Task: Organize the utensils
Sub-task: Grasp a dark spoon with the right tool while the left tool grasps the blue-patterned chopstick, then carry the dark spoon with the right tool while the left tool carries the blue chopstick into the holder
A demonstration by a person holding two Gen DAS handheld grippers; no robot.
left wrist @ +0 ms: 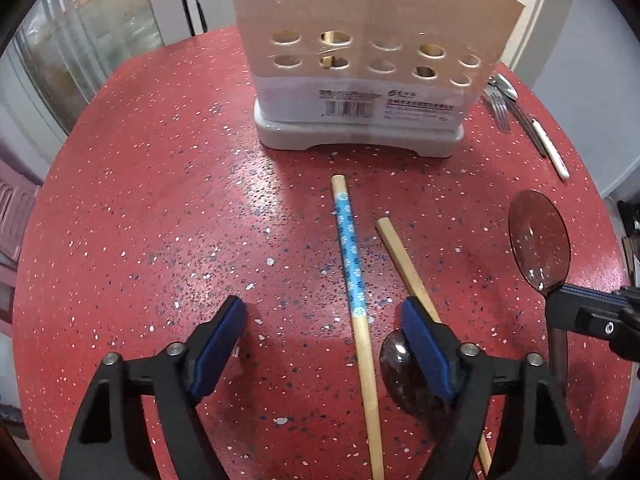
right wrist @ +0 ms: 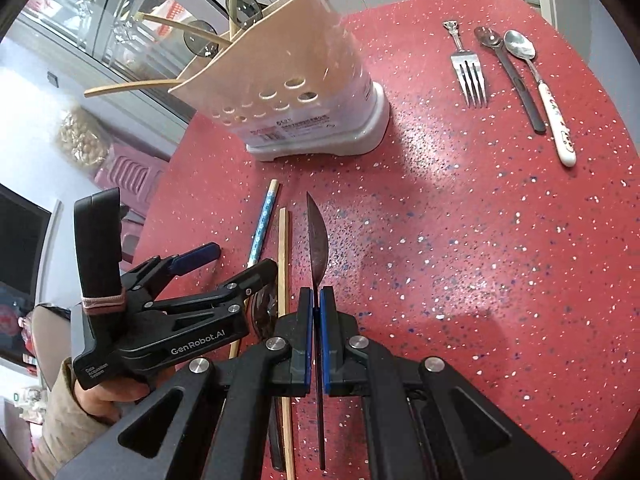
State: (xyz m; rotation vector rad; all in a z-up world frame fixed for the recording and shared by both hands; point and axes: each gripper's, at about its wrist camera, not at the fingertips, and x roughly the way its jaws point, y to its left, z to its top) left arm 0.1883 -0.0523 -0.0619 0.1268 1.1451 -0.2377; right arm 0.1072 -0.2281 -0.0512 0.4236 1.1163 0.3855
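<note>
My right gripper [right wrist: 318, 296] is shut on the handle of a translucent brown spoon [right wrist: 317, 240], seen edge-on and held above the red table; its bowl [left wrist: 538, 236] shows at the right of the left wrist view. My left gripper [left wrist: 320, 320] is open, pointing down at the table. A blue-patterned chopstick [left wrist: 352, 272] lies between its fingers, untouched. A plain chopstick [left wrist: 404, 264] and a dark spoon [left wrist: 394, 364] lie under its right finger [left wrist: 420, 336]. The beige utensil holder [left wrist: 360, 72] stands beyond.
A fork [right wrist: 468, 72], a dark-handled spoon [right wrist: 508, 76] and a white-handled spoon [right wrist: 540, 92] lie side by side right of the holder [right wrist: 304, 80]. Chopsticks [right wrist: 132, 88] and dark spoons [right wrist: 240, 6] stick out of its top. The round red table [right wrist: 480, 240] ends close behind it.
</note>
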